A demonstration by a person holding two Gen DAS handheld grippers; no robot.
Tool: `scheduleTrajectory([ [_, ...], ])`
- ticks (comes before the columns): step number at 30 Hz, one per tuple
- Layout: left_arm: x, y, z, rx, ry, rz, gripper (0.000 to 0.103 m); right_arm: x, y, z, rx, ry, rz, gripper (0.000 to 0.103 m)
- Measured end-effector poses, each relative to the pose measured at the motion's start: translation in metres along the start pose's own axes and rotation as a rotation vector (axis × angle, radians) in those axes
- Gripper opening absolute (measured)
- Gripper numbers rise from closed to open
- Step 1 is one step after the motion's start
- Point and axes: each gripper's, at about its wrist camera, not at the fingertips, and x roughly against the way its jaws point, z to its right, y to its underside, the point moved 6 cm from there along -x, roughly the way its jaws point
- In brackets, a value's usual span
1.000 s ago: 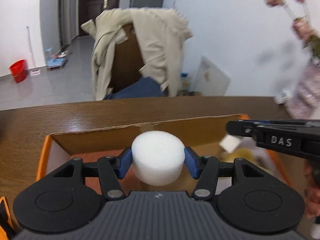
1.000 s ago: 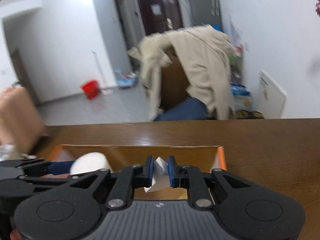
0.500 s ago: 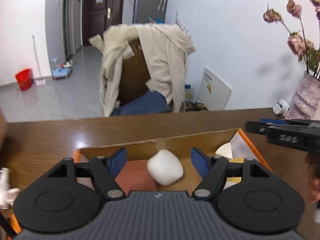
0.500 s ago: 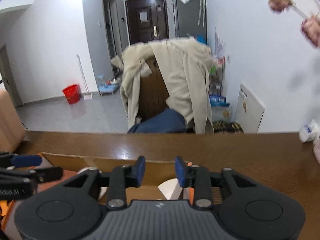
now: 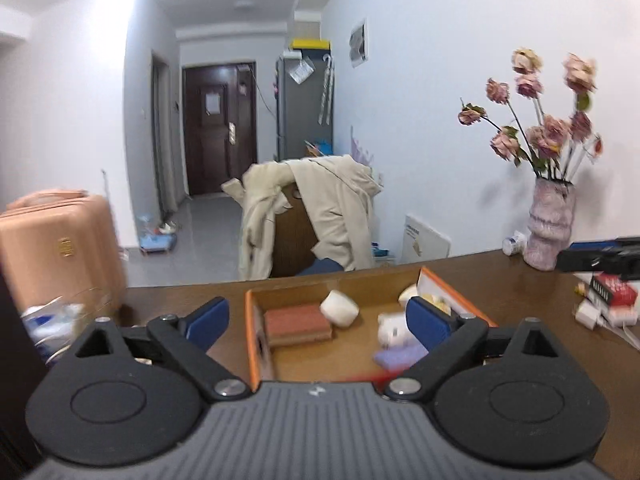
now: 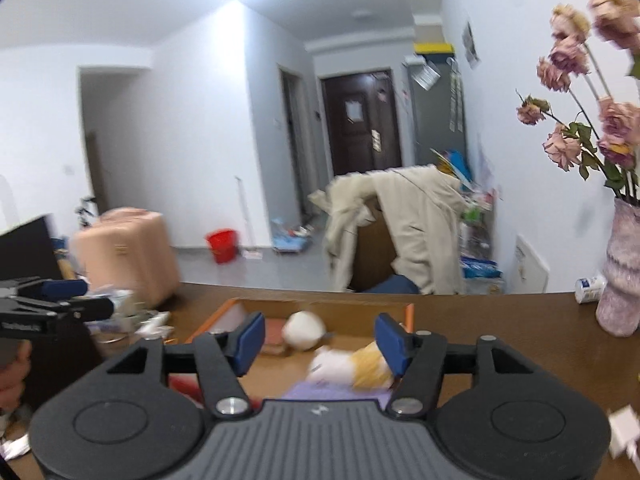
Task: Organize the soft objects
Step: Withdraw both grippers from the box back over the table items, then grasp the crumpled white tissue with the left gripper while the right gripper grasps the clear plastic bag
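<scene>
Blue-padded fingers of the left gripper (image 5: 318, 322) stand spread wide with nothing between them, above the near end of an orange-edged cardboard box (image 5: 253, 344) that sits on a brown wooden table (image 5: 532, 280). The right gripper (image 6: 320, 340) is likewise wide open and empty, over the same box (image 6: 409, 314). Nearest inside the box lies a lilac cloth (image 5: 396, 358), with a blurred white-and-yellow plush toy (image 6: 352, 364) resting on it, close to the box's right wall. To the left lies a brick-red sponge block (image 5: 298, 323), flat against the left wall, and just beyond it, touching or nearly touching its far right corner, sits a white foam cylinder (image 5: 339, 308), tipped on its side. A pale rounded piece (image 5: 409, 292) sits in the far right corner; what it is cannot be told. On the table to the right of the box are a red book (image 5: 612, 290) and some small white items beside it, and farther right a mottled pink vase (image 5: 550, 226) of dried roses (image 5: 536, 120) with a small white bottle (image 5: 513, 242) at its foot. Left of the box, blurred clutter lies at the table's left edge. Beyond the table stands a chair draped with a beige coat (image 5: 320, 216), a pink suitcase (image 5: 60, 244) to the left, a red bucket (image 6: 222, 245) on the grey floor, and a dark door (image 5: 220, 128) at the far end of the hallway.
</scene>
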Motion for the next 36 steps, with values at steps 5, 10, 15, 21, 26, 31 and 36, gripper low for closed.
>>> scheduleTrajectory([
  [5,0.069,0.064,0.022,-0.076,-0.042,0.042,0.098,0.069,0.067,-0.031,0.020,-0.030,0.038,0.076],
  [10,0.112,0.126,0.029,0.028,-0.019,0.002,0.099,0.106,0.137,-0.053,0.032,0.037,0.015,0.080],
  [15,0.134,0.170,0.025,0.099,-0.035,-0.058,0.098,0.127,0.190,-0.072,0.011,0.039,-0.026,0.081],
  [21,0.145,0.195,0.021,0.105,-0.041,-0.080,0.098,0.134,0.212,-0.079,-0.014,0.051,-0.047,0.081],
  [26,0.133,0.203,0.020,0.114,-0.042,-0.106,0.089,0.128,0.211,-0.076,-0.036,0.051,-0.040,0.080],
  [31,0.104,0.205,0.018,0.113,-0.045,-0.148,0.082,0.105,0.208,-0.068,-0.051,0.056,-0.060,0.079],
  [36,0.055,0.190,0.017,0.085,-0.045,-0.168,0.082,0.074,0.191,-0.052,-0.065,0.079,-0.078,0.079],
])
